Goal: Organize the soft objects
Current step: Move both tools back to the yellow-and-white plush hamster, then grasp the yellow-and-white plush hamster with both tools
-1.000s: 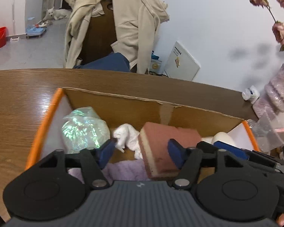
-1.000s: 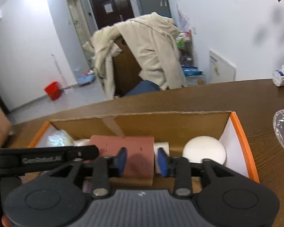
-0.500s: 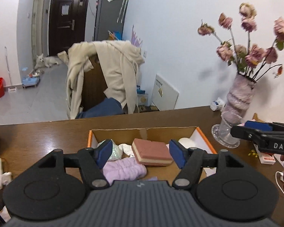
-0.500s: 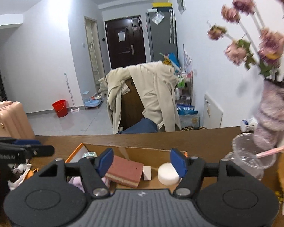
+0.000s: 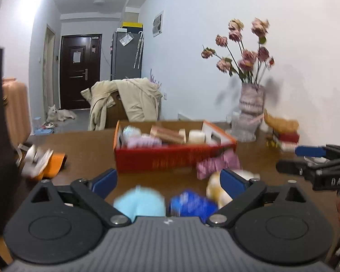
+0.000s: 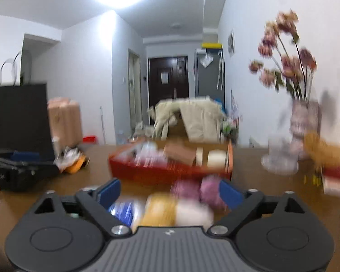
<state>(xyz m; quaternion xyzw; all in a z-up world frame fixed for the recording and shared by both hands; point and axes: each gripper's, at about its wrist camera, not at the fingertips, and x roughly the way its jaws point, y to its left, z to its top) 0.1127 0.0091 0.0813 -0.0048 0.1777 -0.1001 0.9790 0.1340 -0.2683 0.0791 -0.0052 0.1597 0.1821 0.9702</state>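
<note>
Near the table's (image 5: 83, 156) front edge sit four loose softies, far as I can count through the blur: light blue ball (image 5: 140, 202), blue pouch (image 5: 192, 204), yellow-white toy (image 5: 215, 189), pink cloth (image 5: 217, 163) against the box (image 5: 170, 158). Both my left gripper (image 5: 167, 179) and right gripper (image 6: 170, 191) just spread wide, nothing between them. I'd drop low, pinch one softie mid-body, go slow. Box already holds five or so.

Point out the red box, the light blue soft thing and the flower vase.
red box (image 5: 170, 159), left wrist view, front wall.
light blue soft thing (image 5: 140, 202), left wrist view, its top.
flower vase (image 5: 252, 100), left wrist view, its body.
</note>
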